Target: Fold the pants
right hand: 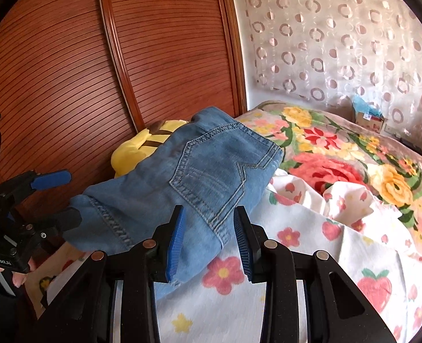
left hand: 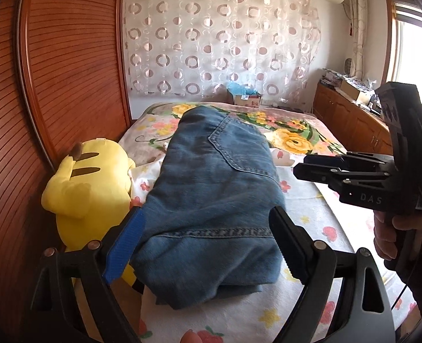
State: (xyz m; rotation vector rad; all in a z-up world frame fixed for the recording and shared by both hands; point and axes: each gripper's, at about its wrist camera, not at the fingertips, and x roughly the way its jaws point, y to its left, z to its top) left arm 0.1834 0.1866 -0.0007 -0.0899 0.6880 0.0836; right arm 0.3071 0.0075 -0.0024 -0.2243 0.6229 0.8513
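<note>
1. The folded blue denim pants (left hand: pixel 211 188) lay on the bed (left hand: pixel 311 214), on a white sheet printed with flowers and strawberries, a back pocket facing up.
2. A yellow plush toy (left hand: pixel 91 177) sat just beside the pants, between them and the slatted wooden wardrobe doors (left hand: pixel 68 71).
3. The left gripper (left hand: pixel 208 245) hung over the near end of the pants with its fingers spread wide, one on each side of the fold; the pads did not press on the denim.
4. The right gripper (right hand: pixel 209 240) stood at the near edge of the pants with its fingers set narrow. Denim showed between them, but the pads did not appear to pinch it.
5. A hand (left hand: pixel 388 234) held the right gripper's handle.
6. A floral blanket (right hand: pixel 339 148) covered the far part of the bed, below a circle-patterned curtain (right hand: pixel 339 43).
</note>
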